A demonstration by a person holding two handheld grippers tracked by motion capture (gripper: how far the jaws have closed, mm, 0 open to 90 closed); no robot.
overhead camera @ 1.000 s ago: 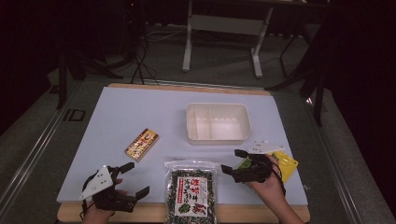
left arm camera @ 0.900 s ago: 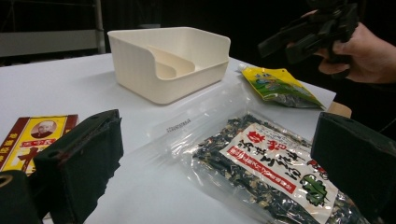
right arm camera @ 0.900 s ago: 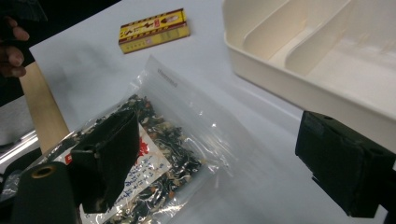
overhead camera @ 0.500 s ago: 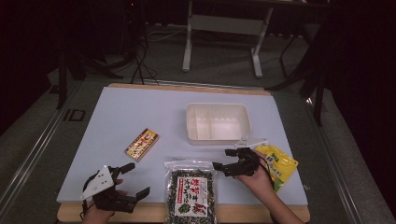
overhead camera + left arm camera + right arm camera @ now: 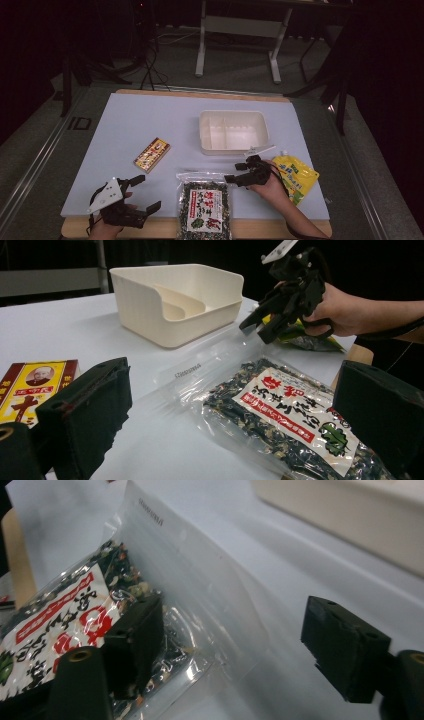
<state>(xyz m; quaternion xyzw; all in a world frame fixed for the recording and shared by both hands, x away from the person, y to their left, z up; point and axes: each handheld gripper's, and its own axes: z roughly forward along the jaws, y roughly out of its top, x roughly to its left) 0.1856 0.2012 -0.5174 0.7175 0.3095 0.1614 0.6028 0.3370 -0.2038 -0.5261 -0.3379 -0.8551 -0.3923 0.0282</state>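
The seaweed bag (image 5: 206,209) is the thing being approached, and it lies flat on the bench (image 5: 125,125), at the near edge between the two hands. The jaws of the right gripper (image 5: 239,172) are seen apart, and they have just been closing a little; no pad is pressing on anything yet. In the right gripper view, one jaw hangs over the clear, empty top strip of the bag (image 5: 200,605) near its corner, while the other jaw stands over bare bench beside the bag's edge, so the edge of the strip lies between them. Whether the lower jaw already touches the plastic cannot be told.

From these jaws, the filled part of the bag with the printed label (image 5: 55,620) stretches away toward the person. The long axis of the bag runs from the far side to the near side of the bench, and the jaws are set at its far end. It is judged that the coming move depends on this: the thin strip must be caught at its edge, not the thick middle.

The left gripper (image 5: 137,192) is held beside the bag on its other side, with jaws wide apart and nothing between them. The right hand is clearly the nearer one to the strip.

Further out from the right jaws, a white divided tray (image 5: 232,131) stands just beyond, a yellow pouch (image 5: 297,175) lies behind the right hand, and a small red and yellow box (image 5: 152,154) rests beyond the left gripper.
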